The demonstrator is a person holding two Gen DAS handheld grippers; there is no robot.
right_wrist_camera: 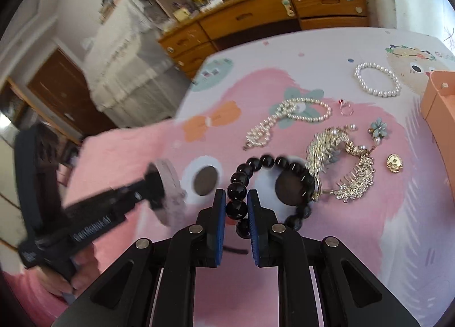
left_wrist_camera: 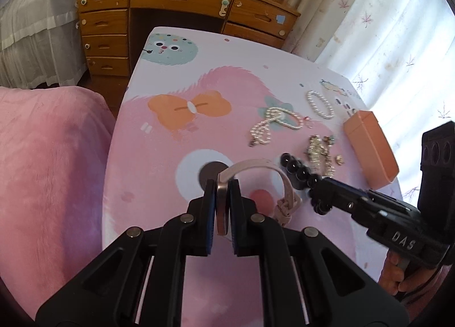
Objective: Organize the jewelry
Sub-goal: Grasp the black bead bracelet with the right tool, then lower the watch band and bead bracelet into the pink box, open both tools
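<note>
My left gripper (left_wrist_camera: 222, 187) is shut on a pink strap watch (left_wrist_camera: 256, 166), gripping its round case, held above the pink patterned table (left_wrist_camera: 159, 156). It also shows blurred in the right wrist view (right_wrist_camera: 167, 193). My right gripper (right_wrist_camera: 236, 199) is shut on a black bead bracelet (right_wrist_camera: 273, 162), seen in the left wrist view too (left_wrist_camera: 298, 170). On the table lie a pearl necklace (right_wrist_camera: 287, 116), a pearl bracelet (right_wrist_camera: 376, 79), a ring (right_wrist_camera: 346, 109), gold hair combs (right_wrist_camera: 341, 162), a blue flower earring (right_wrist_camera: 378, 126) and a gold button (right_wrist_camera: 394, 162).
An orange jewelry box (left_wrist_camera: 369, 148) stands at the table's right side, its edge in the right wrist view (right_wrist_camera: 438, 99). A wooden desk with drawers (left_wrist_camera: 182, 8) stands behind the table. A pink blanket (left_wrist_camera: 48, 170) lies left. Curtains (left_wrist_camera: 384, 28) hang at the right.
</note>
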